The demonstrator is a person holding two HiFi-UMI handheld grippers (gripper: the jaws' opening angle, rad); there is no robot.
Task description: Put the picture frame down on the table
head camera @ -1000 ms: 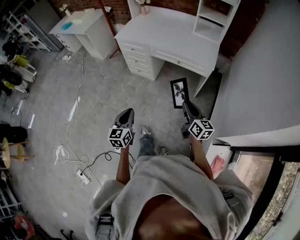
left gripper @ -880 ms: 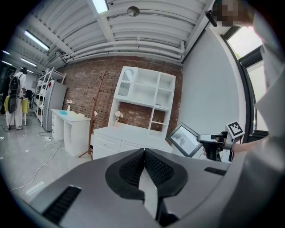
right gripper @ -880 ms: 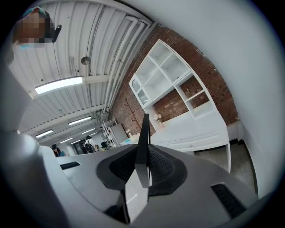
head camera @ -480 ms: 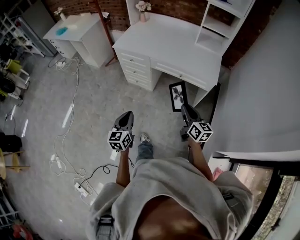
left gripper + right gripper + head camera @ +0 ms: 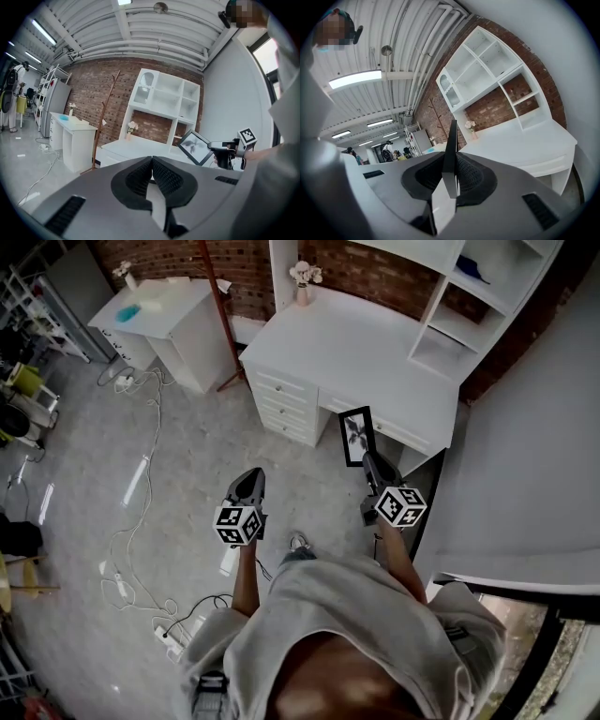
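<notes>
A black picture frame (image 5: 356,437) with a grey flower print is held upright in my right gripper (image 5: 369,463), which is shut on its lower edge. It hangs in the air just in front of the white desk (image 5: 356,343). In the right gripper view the picture frame (image 5: 450,150) shows edge-on between the pads. My left gripper (image 5: 247,486) is shut and holds nothing, out over the floor left of the frame. From the left gripper view the picture frame (image 5: 193,147) appears at the right, with the left gripper (image 5: 152,161) jaws closed together.
The white desk has drawers (image 5: 281,404) on its left side and a shelf unit (image 5: 478,296) on its right. A small vase of flowers (image 5: 302,282) stands at its back. A white cabinet (image 5: 169,315), a red coat stand (image 5: 214,315) and floor cables (image 5: 141,474) lie to the left.
The person has stepped toward the desk. The frame and right gripper are now closer to the desk's front edge. The left gripper stays shut and empty.
</notes>
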